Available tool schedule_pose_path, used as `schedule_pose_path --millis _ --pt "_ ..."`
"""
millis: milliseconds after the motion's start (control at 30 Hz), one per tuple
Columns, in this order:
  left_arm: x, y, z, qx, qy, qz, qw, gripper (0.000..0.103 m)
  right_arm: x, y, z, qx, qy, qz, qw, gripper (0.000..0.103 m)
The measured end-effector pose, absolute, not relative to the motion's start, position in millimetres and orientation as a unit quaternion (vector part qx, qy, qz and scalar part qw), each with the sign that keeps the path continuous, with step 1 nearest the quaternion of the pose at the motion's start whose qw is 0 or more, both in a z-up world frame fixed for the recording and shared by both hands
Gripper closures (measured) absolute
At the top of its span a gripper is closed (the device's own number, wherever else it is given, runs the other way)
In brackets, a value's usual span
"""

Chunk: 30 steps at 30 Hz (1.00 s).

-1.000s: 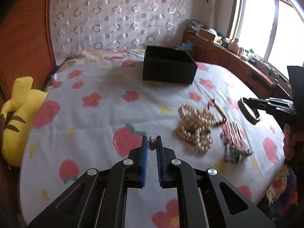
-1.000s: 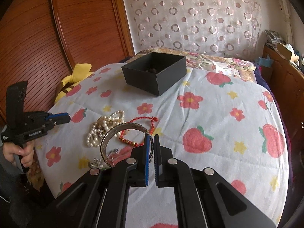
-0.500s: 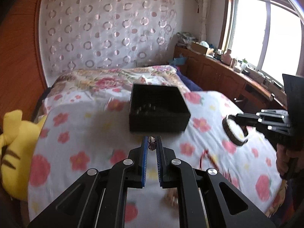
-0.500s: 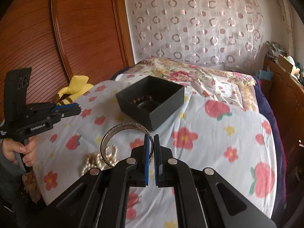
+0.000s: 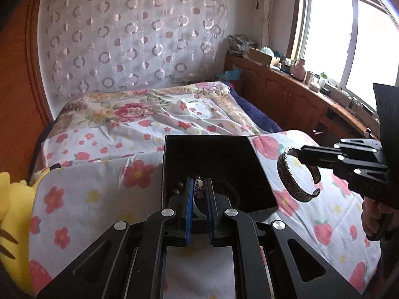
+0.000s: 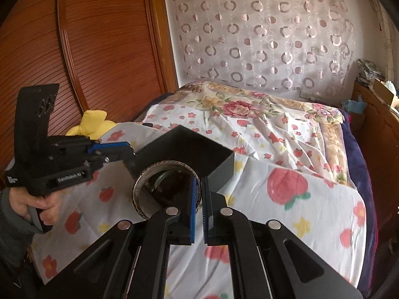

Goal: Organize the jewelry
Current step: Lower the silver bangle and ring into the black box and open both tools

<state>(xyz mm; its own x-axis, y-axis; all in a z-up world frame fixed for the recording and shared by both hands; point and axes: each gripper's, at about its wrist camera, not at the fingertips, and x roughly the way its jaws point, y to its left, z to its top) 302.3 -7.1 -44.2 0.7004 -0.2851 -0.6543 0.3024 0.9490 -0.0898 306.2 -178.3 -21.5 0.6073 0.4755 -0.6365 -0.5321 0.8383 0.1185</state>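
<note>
A: Grippers, count two. What do we log for the left gripper (image 5: pixel 198 186)?

B: Its blue-padded fingers (image 5: pixel 189 196) pinch one small ring (image 5: pixel 199 188), held over the open top of the box (image 5: pixel 261 174). From the right wrist view that gripper (image 6: pixel 129 150) reaches in from nine o'clock, tips at the box's near corner, the ring hidden there.

A: And the right gripper (image 6: pixel 200 189)?

B: Fingers pressed on one bangle (image 6: pixel 139 182), a silver open cuff, pinched at its three o'clock side; the hoop hangs over the box (image 6: pixel 219 167). In the left wrist view the same bangle (image 5: pixel 286 177) sits at three o'clock, clamped by the right gripper (image 5: pixel 305 154) just beside the box's right wall.

A: Boxes?

B: One, black, square, open, on the bedspread (image 5: pixel 99 186). Inside we see dark beads (image 5: pixel 178 188) and a round shiny piece (image 6: pixel 162 177); we cannot count them.

A: Other items?

B: One yellow plush toy (image 5: pixel 10 199) at nine o'clock, partly in frame; seen again at ten o'clock (image 6: pixel 92 122) in the right view. One patterned curtain (image 5: pixel 129 39) at twelve o'clock. Two hands, one per handle: left (image 6: pixel 40 204), right (image 5: pixel 374 216).
</note>
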Motion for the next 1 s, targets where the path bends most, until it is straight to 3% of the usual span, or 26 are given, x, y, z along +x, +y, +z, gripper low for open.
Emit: schedule_pose_path --millis 500,1000 --pt "324 -12 -64 0.021 0.370 -0.162 0.915 0.095 372 -135 -43 -0.073 0.363 0.293 0.881 0.097" --pt "326 0 -65 0.024 0.366 -0.159 0.917 0.095 366 -146 -38 -0.060 0.345 0.282 0.893 0.094"
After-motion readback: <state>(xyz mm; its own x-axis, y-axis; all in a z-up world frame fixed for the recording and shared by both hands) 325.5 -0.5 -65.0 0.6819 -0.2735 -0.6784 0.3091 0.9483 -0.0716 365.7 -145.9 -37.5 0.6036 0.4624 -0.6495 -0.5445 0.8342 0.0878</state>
